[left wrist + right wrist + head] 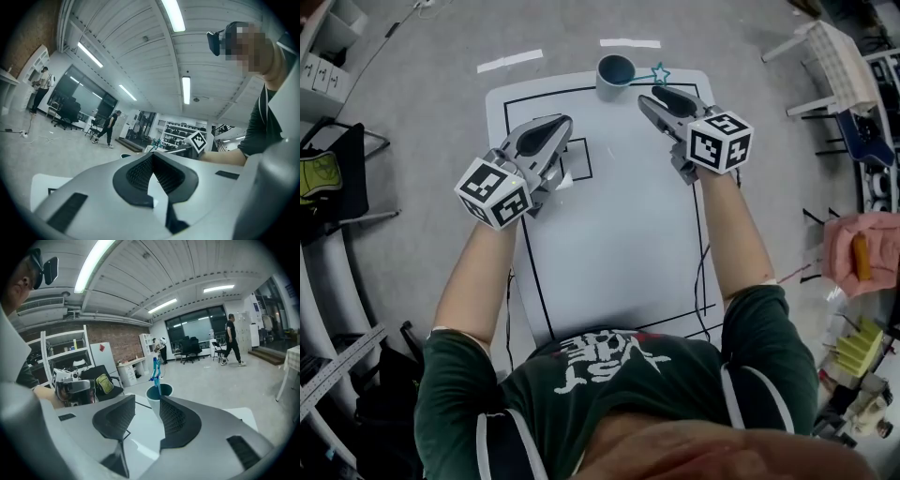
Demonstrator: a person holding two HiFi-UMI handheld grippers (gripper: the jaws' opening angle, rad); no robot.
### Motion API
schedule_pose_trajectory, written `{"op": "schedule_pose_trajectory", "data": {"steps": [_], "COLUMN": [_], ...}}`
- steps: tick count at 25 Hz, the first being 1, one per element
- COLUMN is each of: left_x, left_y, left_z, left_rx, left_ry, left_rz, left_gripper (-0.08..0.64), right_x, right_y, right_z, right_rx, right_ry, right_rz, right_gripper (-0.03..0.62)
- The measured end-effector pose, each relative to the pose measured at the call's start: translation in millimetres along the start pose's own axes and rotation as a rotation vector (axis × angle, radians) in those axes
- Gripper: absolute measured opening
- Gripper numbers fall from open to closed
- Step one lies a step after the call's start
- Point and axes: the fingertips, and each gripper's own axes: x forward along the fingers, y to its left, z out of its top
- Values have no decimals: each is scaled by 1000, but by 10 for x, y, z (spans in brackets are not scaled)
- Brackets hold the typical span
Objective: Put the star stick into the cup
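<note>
Stick leaning in cup; placement looks complete.
My right gripper, fingers apart and empty, sits near the cup; my left gripper is closed on nothing. A stray nudge could topple the cup.

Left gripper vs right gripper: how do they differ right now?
The left gripper has its fingers shut with nothing between them. The right gripper has its fingers apart and is empty.
The right gripper is close to the cup and points at it, with the star stick standing inside. The left gripper is farther back.
Shared: both are over the white mat, holding nothing.
</note>
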Motion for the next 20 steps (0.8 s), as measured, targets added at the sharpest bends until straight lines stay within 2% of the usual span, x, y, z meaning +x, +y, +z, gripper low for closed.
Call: {"op": "schedule_pose_trajectory", "data": {"steps": [7,13,20], "left_x": [-340,-856,-1666], "left_y": [-371,-711,-1088], "left_z": [434,745,1136], "left_rx": [24,30,40], "left_ry": [-33,-52,-63], "left_rz": [4,9,-5], "left_gripper": [9,9,9], "right_x": [-456,-863,-1366], "right_y": [311,862,1771], "right_z": [77,307,602], "right_rx": [21,10,-7], "right_ry": [16,-4,-41], "right_rz": [-45,-48,-63], "right_gripper": [181,179,78]}}
